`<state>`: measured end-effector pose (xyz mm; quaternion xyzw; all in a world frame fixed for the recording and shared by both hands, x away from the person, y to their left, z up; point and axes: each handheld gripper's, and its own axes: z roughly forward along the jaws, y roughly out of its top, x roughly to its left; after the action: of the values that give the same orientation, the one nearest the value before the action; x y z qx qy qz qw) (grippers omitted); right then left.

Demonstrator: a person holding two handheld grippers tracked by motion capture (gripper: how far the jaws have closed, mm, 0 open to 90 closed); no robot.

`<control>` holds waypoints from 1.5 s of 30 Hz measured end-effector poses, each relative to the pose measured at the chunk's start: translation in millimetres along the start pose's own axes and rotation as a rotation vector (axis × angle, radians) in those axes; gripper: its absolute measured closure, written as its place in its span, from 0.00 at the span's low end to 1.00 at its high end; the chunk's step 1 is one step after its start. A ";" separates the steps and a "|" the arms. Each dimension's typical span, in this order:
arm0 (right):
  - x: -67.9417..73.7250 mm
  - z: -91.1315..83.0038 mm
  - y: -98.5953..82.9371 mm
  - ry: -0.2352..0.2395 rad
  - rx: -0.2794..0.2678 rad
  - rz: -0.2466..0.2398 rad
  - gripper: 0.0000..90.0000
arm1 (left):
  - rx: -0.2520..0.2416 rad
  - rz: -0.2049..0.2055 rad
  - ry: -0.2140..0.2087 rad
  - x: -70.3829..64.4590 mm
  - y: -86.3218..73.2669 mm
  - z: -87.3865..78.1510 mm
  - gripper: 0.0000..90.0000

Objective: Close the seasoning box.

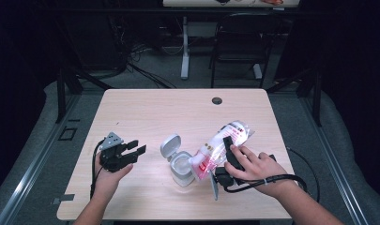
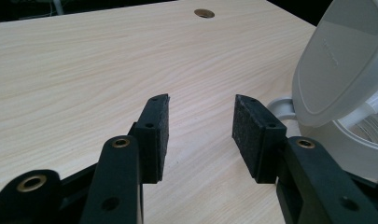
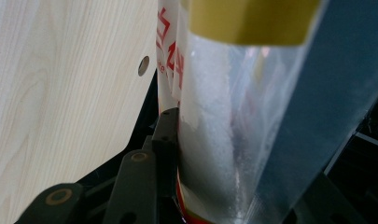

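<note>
Bag tipped over open container, spill risk on the desk (image 1: 145,112)

Right hand-held gripper (image 1: 229,157) clamps the bag (image 1: 221,145) of white grains above the container (image 1: 182,169); left hand-held gripper (image 1: 131,152) released, so nothing steadies it.

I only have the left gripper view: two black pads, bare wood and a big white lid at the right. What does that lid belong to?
Observer: A small white container standing mid-table, with its flip lid swung open.
Operator: Is anything happening near it?
Observer: Yes, the right claw is shut on a clear bag with red print, tilted so that its lower end is at the container's mouth.
Operator: What's in the bag?
Observer: White granules, plain in the right gripper view. I can't tell what kind.
</note>
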<state>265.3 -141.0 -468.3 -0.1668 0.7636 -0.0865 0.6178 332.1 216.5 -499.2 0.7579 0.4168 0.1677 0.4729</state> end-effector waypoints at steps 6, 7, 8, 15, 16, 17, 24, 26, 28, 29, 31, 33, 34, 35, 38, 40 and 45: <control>-1.0 -0.3 -0.2 -0.009 0.005 0.002 0.71 | 0.003 0.001 0.002 -0.2 0.2 -0.3 0.63; -1.0 0.1 -0.3 -0.010 0.001 0.002 0.71 | 0.003 0.001 0.002 -0.3 0.3 -0.3 0.63; -1.2 0.0 -0.2 -0.014 0.002 -0.003 0.72 | 0.003 0.000 0.002 -0.3 0.2 -0.2 0.63; -3.3 -0.4 0.3 -0.018 -0.005 -0.021 0.72 | 0.002 0.000 0.001 -0.3 0.3 -0.3 0.63; -3.3 -0.4 0.3 -0.020 -0.005 -0.021 0.72 | 0.000 0.000 0.002 -0.3 0.3 -0.4 0.63; -3.5 -0.5 0.4 -0.020 -0.004 -0.023 0.72 | 0.000 0.000 0.002 -0.3 0.3 -0.5 0.63; -3.3 -0.8 1.2 -0.021 -0.004 -0.029 0.73 | -0.003 0.001 0.003 -0.3 0.5 -0.5 0.63; -3.0 -0.7 1.2 -0.021 -0.002 -0.031 0.74 | -0.004 0.001 0.002 -0.3 0.4 -0.4 0.63; -2.3 -0.1 1.1 -0.017 -0.012 -0.025 0.74 | 0.000 0.002 0.002 -0.2 0.5 -0.6 0.63; -2.2 -0.2 1.1 -0.016 -0.010 -0.026 0.74 | -0.004 0.000 0.002 -0.2 0.3 -0.4 0.63; -1.9 -0.6 1.3 -0.017 -0.003 -0.032 0.75 | -0.006 -0.001 0.002 -0.2 0.3 -0.4 0.63; -1.0 -0.4 1.2 -0.015 -0.008 -0.028 0.75 | 0.000 0.001 0.002 -0.1 0.5 -0.6 0.63; -0.7 -0.4 1.2 -0.014 -0.009 -0.028 0.76 | 0.000 0.002 0.002 -0.3 0.4 -0.5 0.63; -0.5 -0.5 1.2 -0.015 -0.008 -0.031 0.76 | 0.001 0.004 0.002 -0.4 0.5 -0.4 0.63; -0.3 -0.5 1.1 -0.015 -0.006 -0.030 0.77 | 0.003 0.004 0.001 -0.3 0.5 -0.3 0.63; -0.2 -0.3 0.9 -0.013 -0.006 -0.031 0.77 | 0.003 0.001 0.002 -0.3 0.4 -0.3 0.63; -0.6 -0.6 0.6 -0.016 0.005 -0.036 0.78 | -0.006 0.004 0.002 -0.7 0.7 -0.7 0.63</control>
<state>264.7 -140.3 -467.8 -0.1798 0.7552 -0.0982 0.6227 331.6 216.2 -498.2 0.7572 0.4152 0.1704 0.4745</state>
